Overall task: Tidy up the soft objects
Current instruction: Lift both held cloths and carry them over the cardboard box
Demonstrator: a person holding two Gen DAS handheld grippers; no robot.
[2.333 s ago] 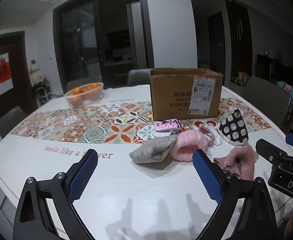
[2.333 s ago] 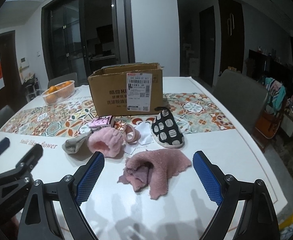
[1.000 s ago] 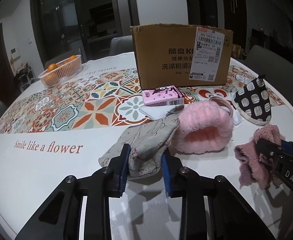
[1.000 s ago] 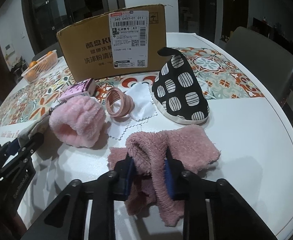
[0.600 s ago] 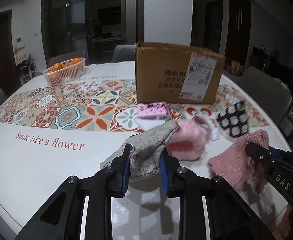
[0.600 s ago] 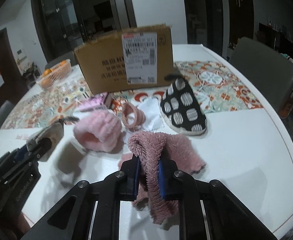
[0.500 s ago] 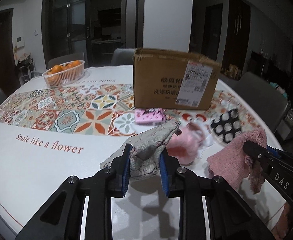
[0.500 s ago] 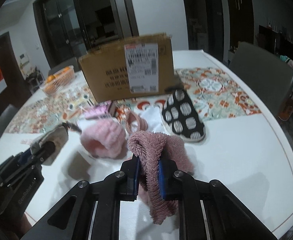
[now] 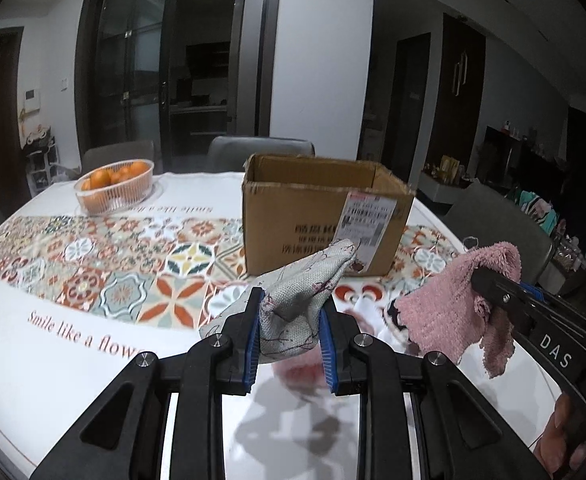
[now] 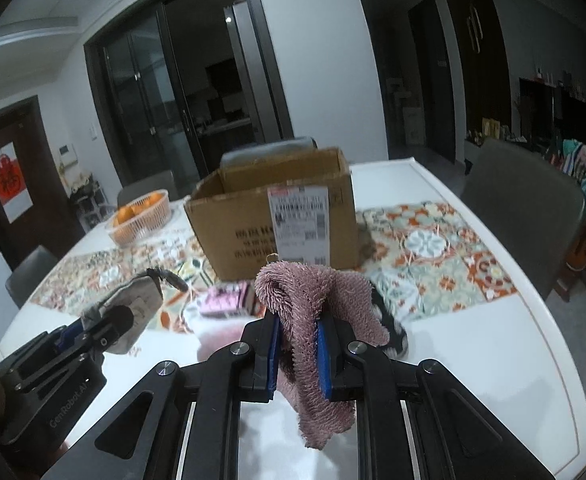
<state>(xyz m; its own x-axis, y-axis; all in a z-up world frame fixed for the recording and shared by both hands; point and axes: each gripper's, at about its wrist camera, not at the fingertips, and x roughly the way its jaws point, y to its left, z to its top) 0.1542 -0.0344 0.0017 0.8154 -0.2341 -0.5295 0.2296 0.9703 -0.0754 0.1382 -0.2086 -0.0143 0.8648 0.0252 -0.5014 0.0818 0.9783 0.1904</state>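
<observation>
The left gripper (image 9: 289,330) has its blue-padded fingers (image 9: 253,332) closed on a grey woven fabric pouch with a dark branch print (image 9: 301,300), which it holds lifted off the white counter with a strip of patterned tiles (image 9: 53,344). The pouch rises from between the pads and its far tip points toward the open brown cardboard box with a white shipping label (image 9: 321,220); in the left wrist view that tip overlaps the box's label corner, though it is nearer the camera than the box.

The right gripper (image 10: 296,354) has its fingers (image 10: 273,354) pressed narrowly together on a fuzzy dusty-pink towel cloth (image 10: 313,308). The cloth arches over the fingertips, and one end hangs down between the gripper's arms, clear of the counter. It sits on the near side of the box, in front of the label.

From the left wrist view the same pink cloth (image 9: 453,304) hangs to the near right of the box. From the right wrist view the pouch (image 10: 133,308) is held to the near left of the box.

Just in front of the box lies a small pink packet (image 10: 229,300), blurred. A clear basket of oranges (image 9: 113,188) stands on the counter well to the left of the box. Grey chairs (image 9: 261,152) stand behind the box.
</observation>
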